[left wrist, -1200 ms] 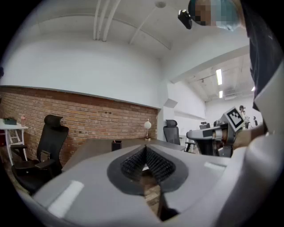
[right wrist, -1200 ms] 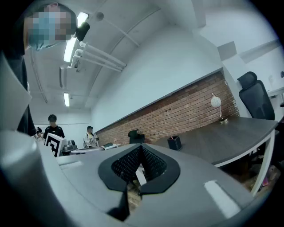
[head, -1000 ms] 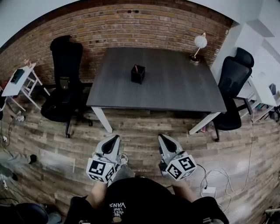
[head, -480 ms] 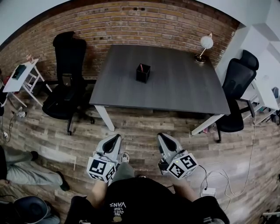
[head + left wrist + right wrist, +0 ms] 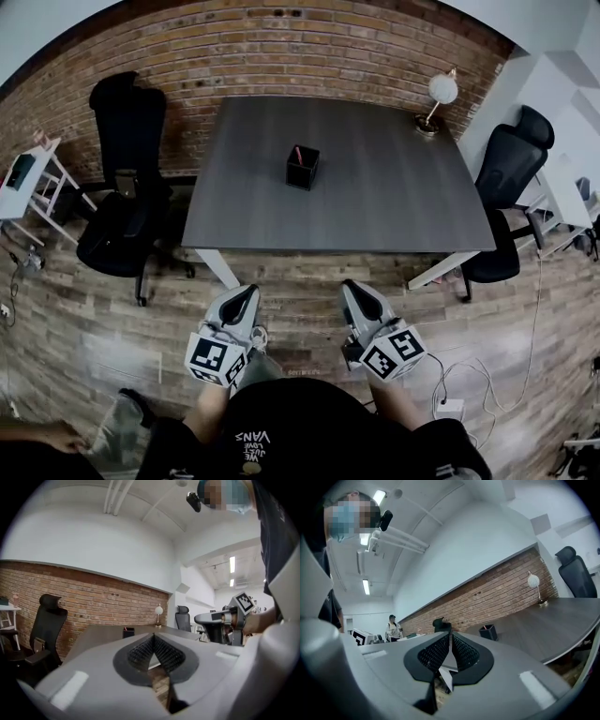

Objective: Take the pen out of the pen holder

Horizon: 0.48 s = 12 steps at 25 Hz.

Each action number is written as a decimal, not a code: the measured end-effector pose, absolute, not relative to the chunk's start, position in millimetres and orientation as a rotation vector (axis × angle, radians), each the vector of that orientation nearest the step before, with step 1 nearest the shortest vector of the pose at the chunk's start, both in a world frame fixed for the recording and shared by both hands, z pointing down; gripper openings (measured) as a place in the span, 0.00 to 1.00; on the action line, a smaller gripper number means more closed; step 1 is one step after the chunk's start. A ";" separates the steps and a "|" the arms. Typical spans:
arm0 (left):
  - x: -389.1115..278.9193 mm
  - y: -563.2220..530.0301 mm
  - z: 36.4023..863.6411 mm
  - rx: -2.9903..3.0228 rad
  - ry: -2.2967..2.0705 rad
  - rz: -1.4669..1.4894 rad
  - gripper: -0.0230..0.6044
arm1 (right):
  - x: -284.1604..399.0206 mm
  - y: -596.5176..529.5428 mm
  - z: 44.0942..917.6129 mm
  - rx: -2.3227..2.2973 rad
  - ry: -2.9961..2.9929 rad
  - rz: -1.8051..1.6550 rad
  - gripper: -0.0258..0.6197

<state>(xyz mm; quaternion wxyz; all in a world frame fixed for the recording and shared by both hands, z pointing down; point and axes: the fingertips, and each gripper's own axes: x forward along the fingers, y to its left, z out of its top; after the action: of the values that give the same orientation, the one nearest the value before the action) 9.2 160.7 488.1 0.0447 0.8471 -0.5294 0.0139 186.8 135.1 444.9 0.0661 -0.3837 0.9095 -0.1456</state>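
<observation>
Head view barely changed: left gripper (image 5: 247, 294) and right gripper (image 5: 352, 287) stay low, jaws pressed together on nothing, well short of the table (image 5: 375, 202), where the pen (image 5: 297, 155) stands in the pen holder (image 5: 301, 170), lamp (image 5: 439, 92) beyond.

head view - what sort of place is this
Probably an office or meeting room: a large dark table stands by a brick wall, with a black office chair on either side, and a desk lamp and pen holder on it.
</observation>
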 end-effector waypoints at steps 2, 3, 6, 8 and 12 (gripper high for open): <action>-2.2 134.4 486.5 2.607 -1.588 0.050 0.12 | 175.3 112.5 444.3 -1.187 2.736 -0.435 0.04; -8.0 121.7 485.1 2.617 -1.573 0.052 0.12 | 169.5 101.8 443.6 -1.202 2.731 -0.431 0.04; -25.3 85.6 480.8 2.648 -1.527 0.062 0.12 | 151.9 70.9 440.1 -1.256 2.710 -0.437 0.04; -35.6 63.5 480.2 2.665 -1.492 0.073 0.12 | 141.5 51.6 441.9 -1.285 2.692 -0.442 0.04; -53.1 23.4 483.0 2.697 -1.418 0.092 0.12 | 123.4 17.0 444.1 -1.348 2.654 -0.448 0.04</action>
<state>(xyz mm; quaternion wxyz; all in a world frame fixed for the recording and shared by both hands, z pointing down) -53.1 23.4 483.0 0.0466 0.8838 -0.4646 0.0301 123.4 17.0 444.1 0.0658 -0.4468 0.8798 -0.1484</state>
